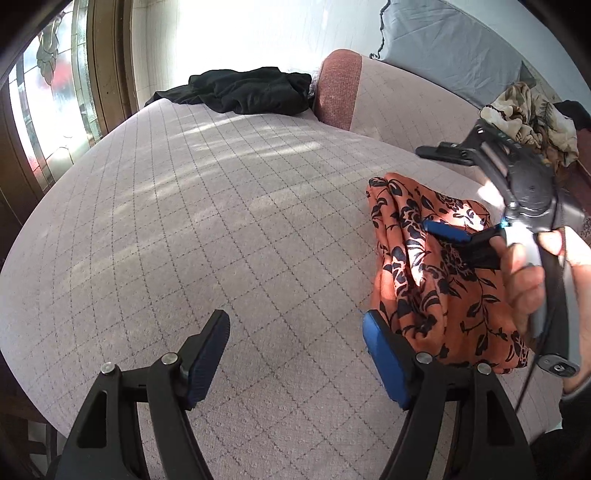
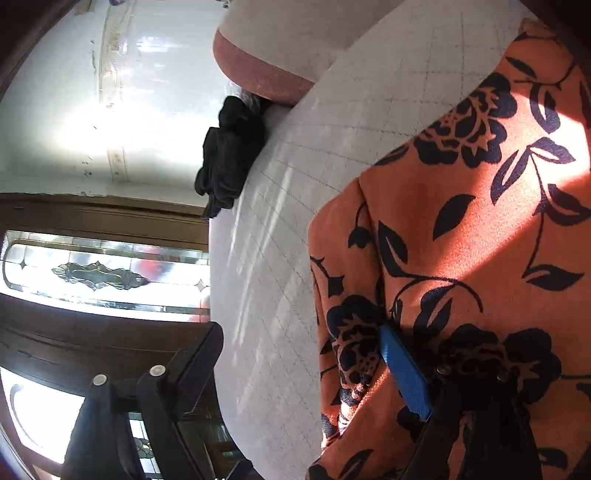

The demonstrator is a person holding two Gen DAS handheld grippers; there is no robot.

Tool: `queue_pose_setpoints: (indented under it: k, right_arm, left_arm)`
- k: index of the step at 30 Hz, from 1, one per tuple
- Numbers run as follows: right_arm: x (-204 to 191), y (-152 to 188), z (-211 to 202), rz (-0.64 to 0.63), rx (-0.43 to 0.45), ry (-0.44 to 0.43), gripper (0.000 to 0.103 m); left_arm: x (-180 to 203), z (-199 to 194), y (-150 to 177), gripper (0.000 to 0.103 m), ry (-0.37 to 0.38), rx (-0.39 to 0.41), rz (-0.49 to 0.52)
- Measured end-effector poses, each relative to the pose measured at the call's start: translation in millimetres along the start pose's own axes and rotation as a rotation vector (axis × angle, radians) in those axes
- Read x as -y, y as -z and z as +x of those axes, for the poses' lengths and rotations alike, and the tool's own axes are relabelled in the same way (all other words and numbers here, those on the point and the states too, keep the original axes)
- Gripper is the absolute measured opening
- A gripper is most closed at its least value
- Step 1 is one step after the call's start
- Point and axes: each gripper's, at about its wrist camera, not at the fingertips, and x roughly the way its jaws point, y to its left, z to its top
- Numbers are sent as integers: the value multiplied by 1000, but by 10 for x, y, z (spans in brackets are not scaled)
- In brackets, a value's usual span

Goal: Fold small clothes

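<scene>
Quilted bed cover (image 1: 221,206) carries the orange floral garment (image 1: 436,266) right of the open, empty left gripper (image 1: 295,354); the right gripper (image 1: 436,192), nearer, also gapes.

A pale quilted mattress cover (image 1: 207,206) with a grid of stitching fills the middle of the frame, streaked with sunlight. At upper left stands a dark wooden door (image 1: 110,74) with leaded stained glass (image 1: 48,88). A bright white wall (image 1: 229,33) rises behind; a grey cushion (image 1: 450,40) sits upper right.
</scene>
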Motion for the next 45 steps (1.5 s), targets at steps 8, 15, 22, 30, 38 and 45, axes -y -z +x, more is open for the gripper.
queue_pose_setpoints:
  k: [8,15,22,30,38,45]
  right_arm:
    - [-274,1022,-1147,-286,104,200,90]
    - [16,1955,-1695,-505,214,694,90]
    - [-36,2104,-1921,-515,283,812,97]
    - [-139,2052,-1913,-536,287,885,100]
    - [-251,1981,-1842,-557,312,922,100]
    - [-262,1927,-1820,-556,318,926,100]
  left_arm:
    - [252,-175,73,81,7,6,40]
    - [574,-386,233,90,-17,20,83]
    - [756,-430,332,92,-44,-37,122]
    - [829,-506,283,92,-59,8,151]
    - [862,-603,141,92,-33,68,148]
    - [907,-609,108,99,-14,90,164]
